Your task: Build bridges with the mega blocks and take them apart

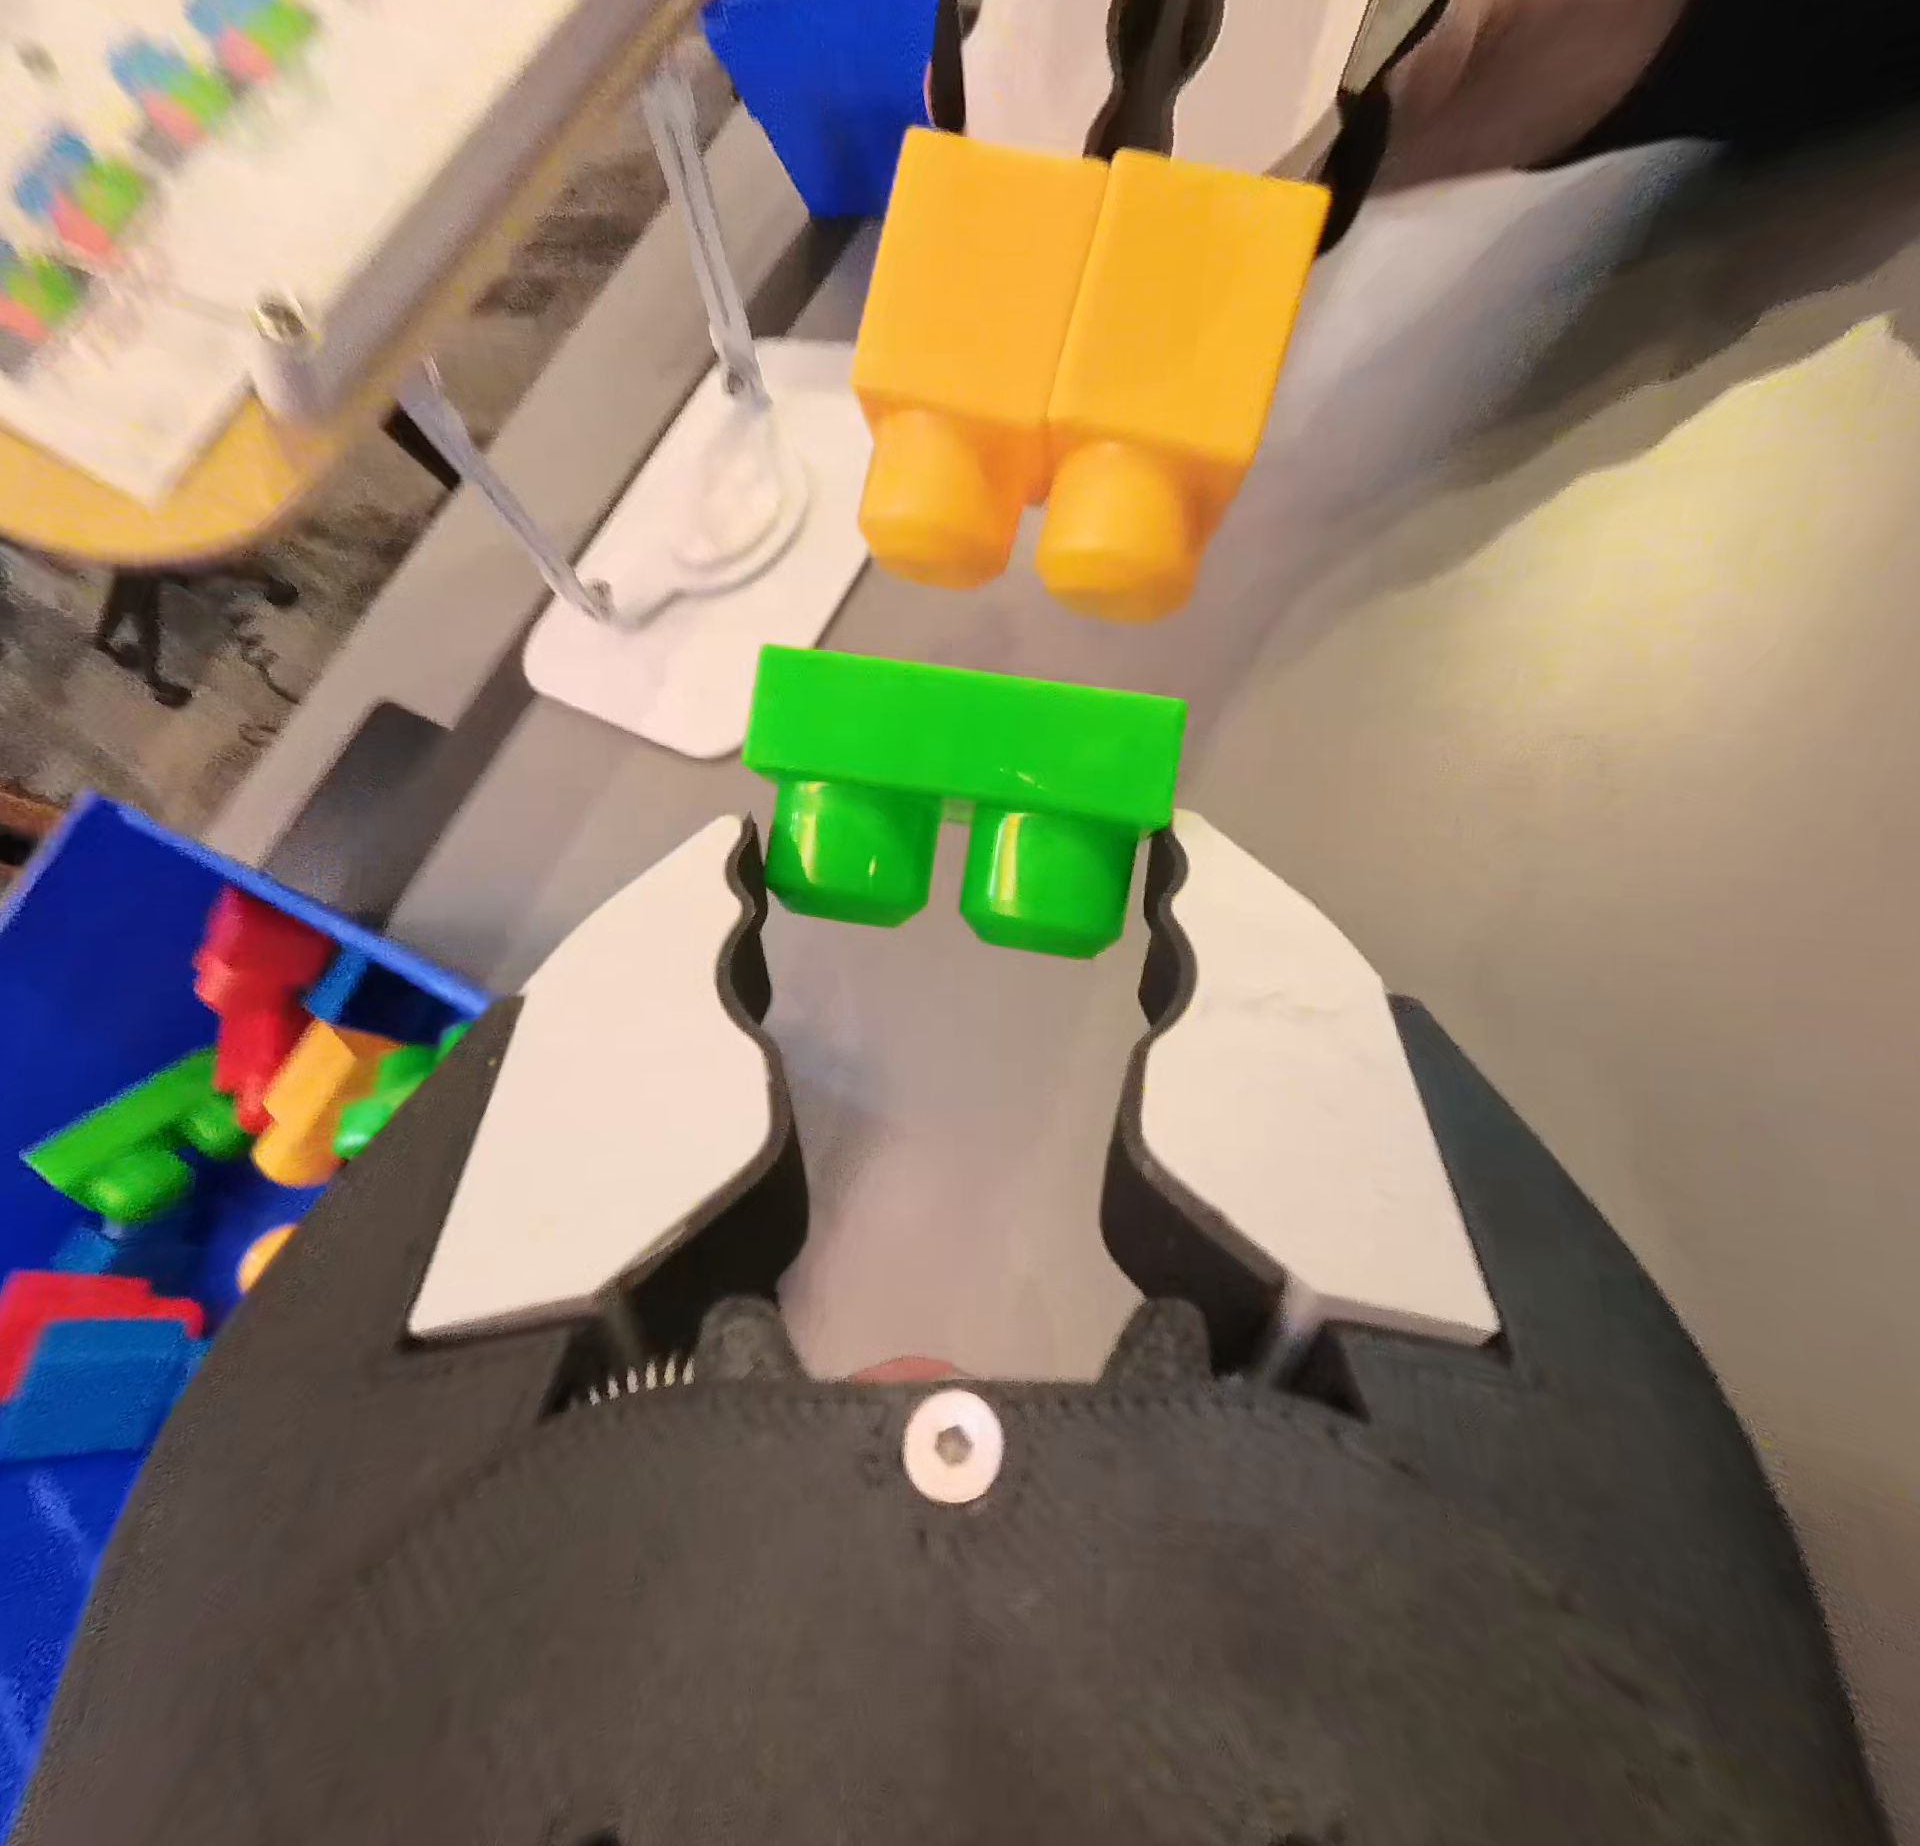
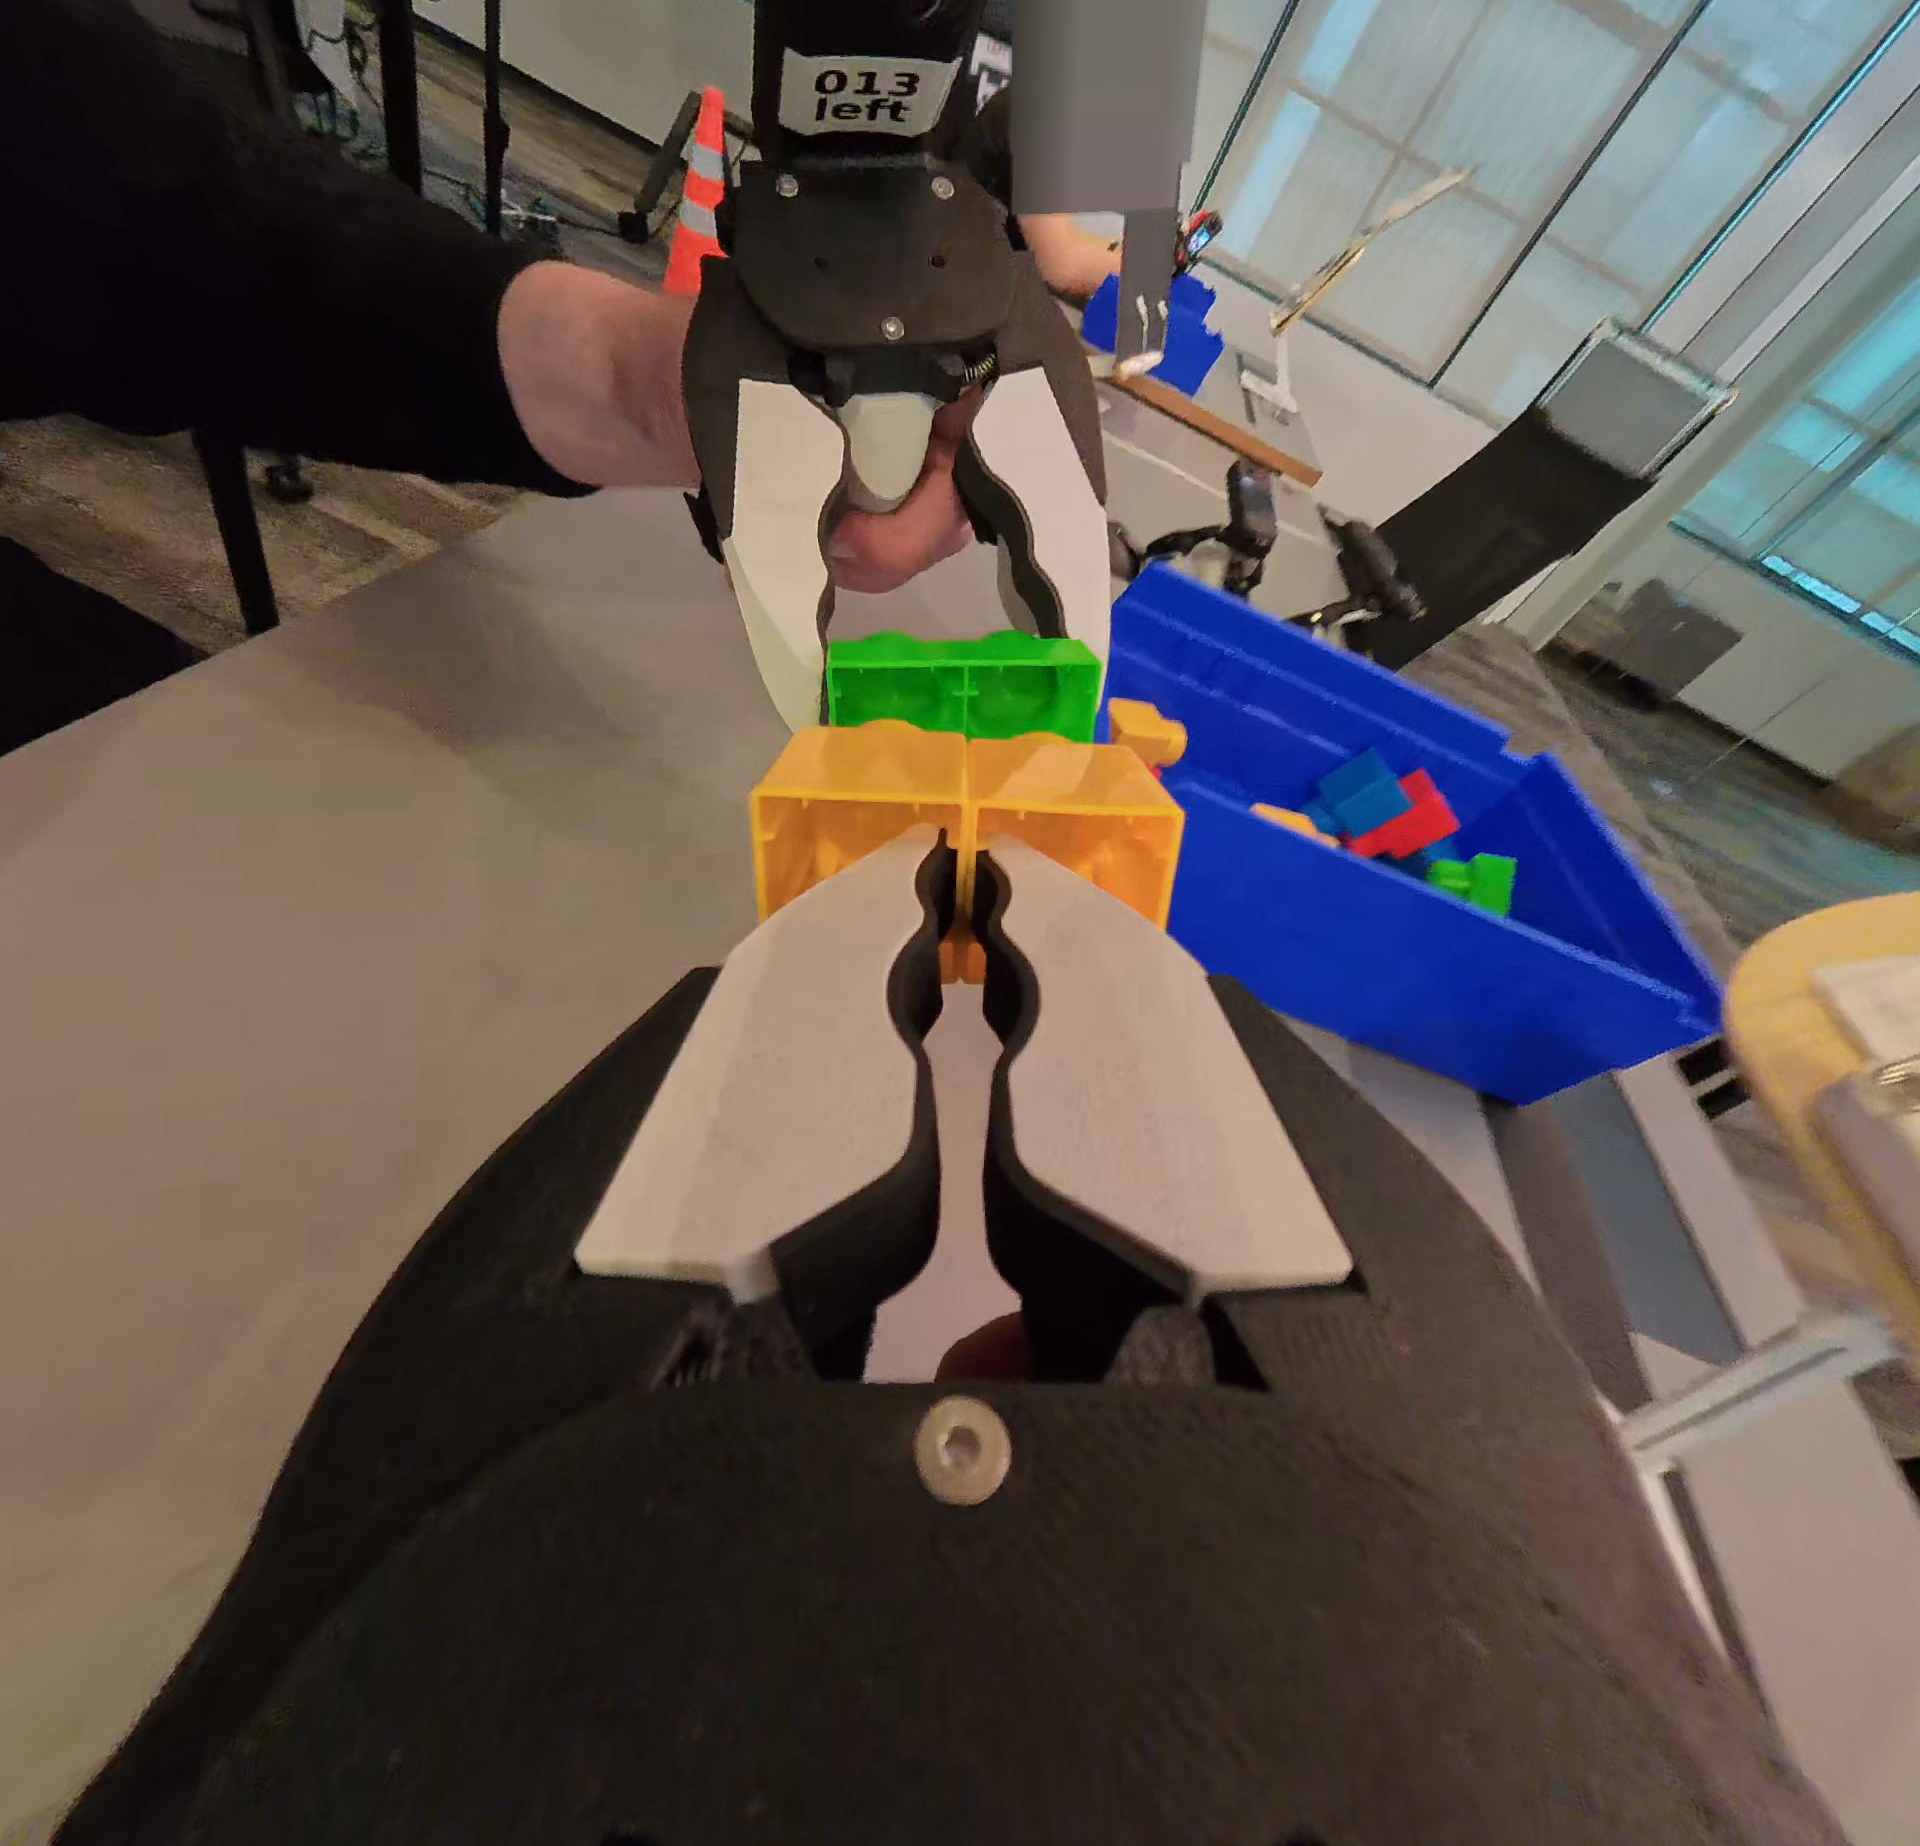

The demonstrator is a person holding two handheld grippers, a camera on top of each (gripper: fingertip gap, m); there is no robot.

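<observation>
green block (image 1: 961, 757), orange block (image 1: 1081, 342), blue bin (image 2: 1403, 923)

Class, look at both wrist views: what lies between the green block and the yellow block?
Nothing: in the left wrist view only bare grey table shows between the green block and yellow block. The right wrist view overlaps them.

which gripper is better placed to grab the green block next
Left, probably. The left gripper has open jaws flanking the green block; the right gripper is shut on the yellow blocks.
</observation>
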